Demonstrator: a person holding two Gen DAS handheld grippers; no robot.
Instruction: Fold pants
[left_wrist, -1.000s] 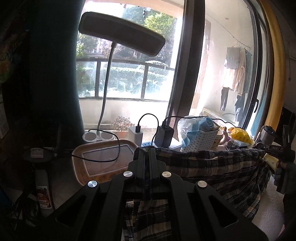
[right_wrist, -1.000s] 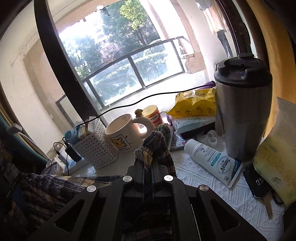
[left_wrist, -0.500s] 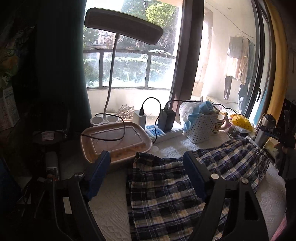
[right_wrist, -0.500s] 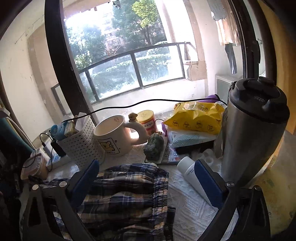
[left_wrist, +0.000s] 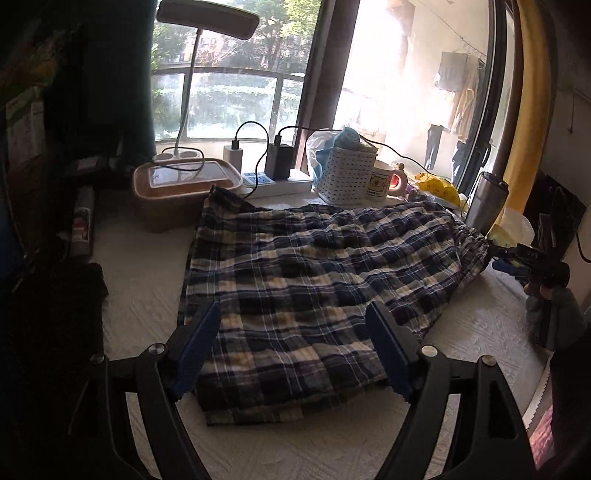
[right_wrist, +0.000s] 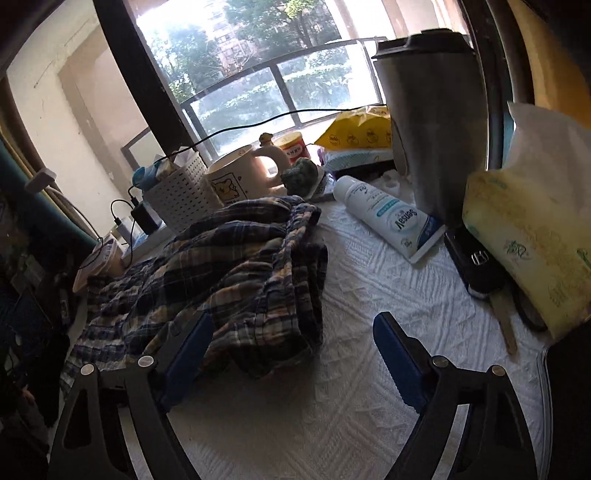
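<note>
The plaid pants (left_wrist: 314, 280) lie spread flat on the white textured table cover (left_wrist: 140, 266), waistband to the right. My left gripper (left_wrist: 291, 308) hovers open over their near edge, and its blue pads do not touch the cloth. In the right wrist view the pants (right_wrist: 229, 266) bunch at the waistband end. My right gripper (right_wrist: 293, 317) is open with its jaws closing. The cloth's corner lies by its left finger (right_wrist: 192, 343), and mostly bare cover lies between the pads. The right gripper (left_wrist: 517, 254) also shows at the waistband, held by a hand.
Along the window stand a brown lidded container (left_wrist: 184, 184), a power strip (left_wrist: 277, 182), a white basket (left_wrist: 347, 173), a mug (left_wrist: 380, 181) and a steel tumbler (right_wrist: 436, 110). A lotion tube (right_wrist: 391, 221), a car key (right_wrist: 476, 262) and a tissue pack (right_wrist: 535, 229) lie right.
Both grippers were shut on the pants' top edge, holding it up. Both have since let go and opened. The pants now lie on the table, and both grippers have drawn back and lower.
</note>
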